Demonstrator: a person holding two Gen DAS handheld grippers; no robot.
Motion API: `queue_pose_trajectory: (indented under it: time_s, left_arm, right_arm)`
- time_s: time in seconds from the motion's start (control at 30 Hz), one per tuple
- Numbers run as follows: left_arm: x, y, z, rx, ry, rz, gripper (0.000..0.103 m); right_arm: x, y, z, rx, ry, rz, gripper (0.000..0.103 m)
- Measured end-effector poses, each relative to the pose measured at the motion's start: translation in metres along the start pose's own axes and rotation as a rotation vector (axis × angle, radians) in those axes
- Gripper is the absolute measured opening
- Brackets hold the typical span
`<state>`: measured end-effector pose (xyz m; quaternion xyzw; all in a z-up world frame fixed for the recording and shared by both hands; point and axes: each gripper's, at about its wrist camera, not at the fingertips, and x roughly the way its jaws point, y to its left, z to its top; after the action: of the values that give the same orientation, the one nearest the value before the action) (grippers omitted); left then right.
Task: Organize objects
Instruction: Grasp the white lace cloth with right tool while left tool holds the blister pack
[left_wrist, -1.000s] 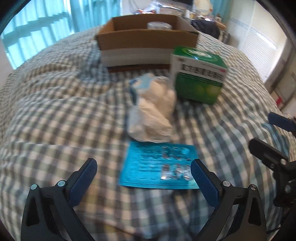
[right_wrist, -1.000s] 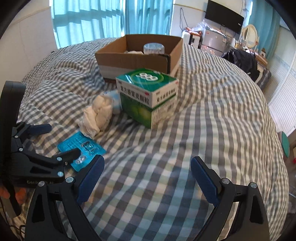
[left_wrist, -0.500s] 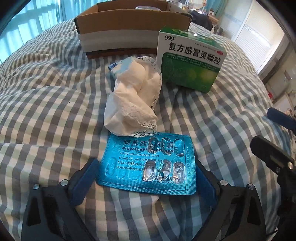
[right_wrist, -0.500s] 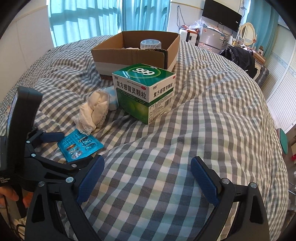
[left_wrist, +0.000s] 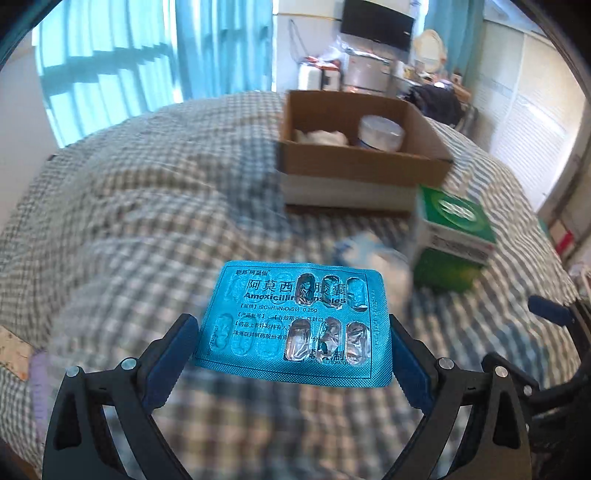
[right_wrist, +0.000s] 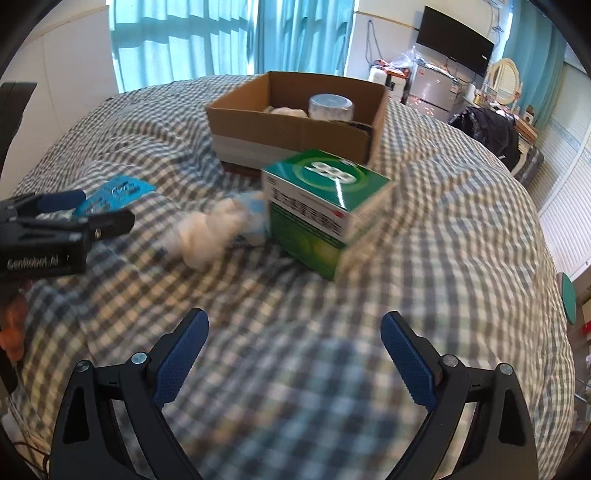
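Observation:
My left gripper (left_wrist: 291, 350) is shut on a teal amoxicillin blister pack (left_wrist: 295, 321) and holds it flat in the air above the checked bedspread; the pack also shows in the right wrist view (right_wrist: 114, 194). An open cardboard box (left_wrist: 354, 162) stands ahead, with a round clear jar (left_wrist: 380, 131) and white cloth inside. A green medicine box (right_wrist: 325, 206) and a white bundle of cloth (right_wrist: 210, 230) lie on the bed in front of the cardboard box. My right gripper (right_wrist: 293, 354) is open and empty, low over the bed.
The checked bedspread (right_wrist: 443, 258) covers the whole bed and is lumpy. Teal curtains, a TV and cluttered furniture stand behind the bed. My left gripper shows at the left edge of the right wrist view (right_wrist: 70, 221).
My left gripper closed on the blister pack and lifted it off the bed. The left view now looks higher, into the cardboard box. The right gripper shifted slightly.

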<state>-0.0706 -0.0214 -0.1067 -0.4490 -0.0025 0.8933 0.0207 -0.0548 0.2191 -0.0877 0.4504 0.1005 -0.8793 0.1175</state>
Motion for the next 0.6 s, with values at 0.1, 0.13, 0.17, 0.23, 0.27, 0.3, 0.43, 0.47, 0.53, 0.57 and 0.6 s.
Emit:
queue_pose_trajectory:
  time_s: [0.1,0.13,0.17,0.23,0.27,0.3,0.43,0.47,0.53,0.57,0.6]
  left_arm:
    - [0.003,0.015,0.007,-0.018,-0.015,0.036,0.099]
    - [0.003,0.018,0.009,-0.016,-0.023,0.051,0.099]
    - [0.003,0.020,0.012,-0.009,-0.032,0.068,0.099]
    - [0.006,0.024,0.016,0.012,-0.049,0.099,0.099]
    - [0.008,0.024,0.017,0.022,-0.054,0.108,0.099]
    - [0.010,0.025,0.016,0.027,-0.054,0.112,0.099]
    - [0.015,0.034,0.013,0.005,-0.040,0.086,0.099]
    - [0.016,0.036,0.012,0.003,-0.039,0.086,0.099]
    - [0.018,0.039,0.009,-0.007,-0.034,0.077,0.099]
    - [0.019,0.039,0.008,-0.012,-0.031,0.075,0.099]
    - [0.021,0.039,0.008,-0.015,-0.028,0.071,0.099]
  right_arm:
    - [0.011,0.014,0.011,-0.007,-0.001,0.022,0.095]
    - [0.015,0.017,0.013,-0.008,0.002,0.032,0.095]
    - [0.023,0.022,0.018,-0.007,0.011,0.050,0.095]
    - [0.037,0.029,0.026,-0.006,0.026,0.069,0.095]
    - [0.042,0.031,0.029,-0.004,0.032,0.073,0.095]
    - [0.049,0.034,0.033,-0.003,0.038,0.081,0.095]
    - [0.079,0.047,0.043,-0.004,0.092,0.142,0.078]
    - [0.086,0.049,0.043,-0.003,0.106,0.149,0.075]
    - [0.098,0.054,0.044,-0.008,0.132,0.158,0.068]
    - [0.103,0.056,0.043,-0.011,0.143,0.158,0.062]
    - [0.107,0.057,0.043,-0.016,0.153,0.158,0.059]
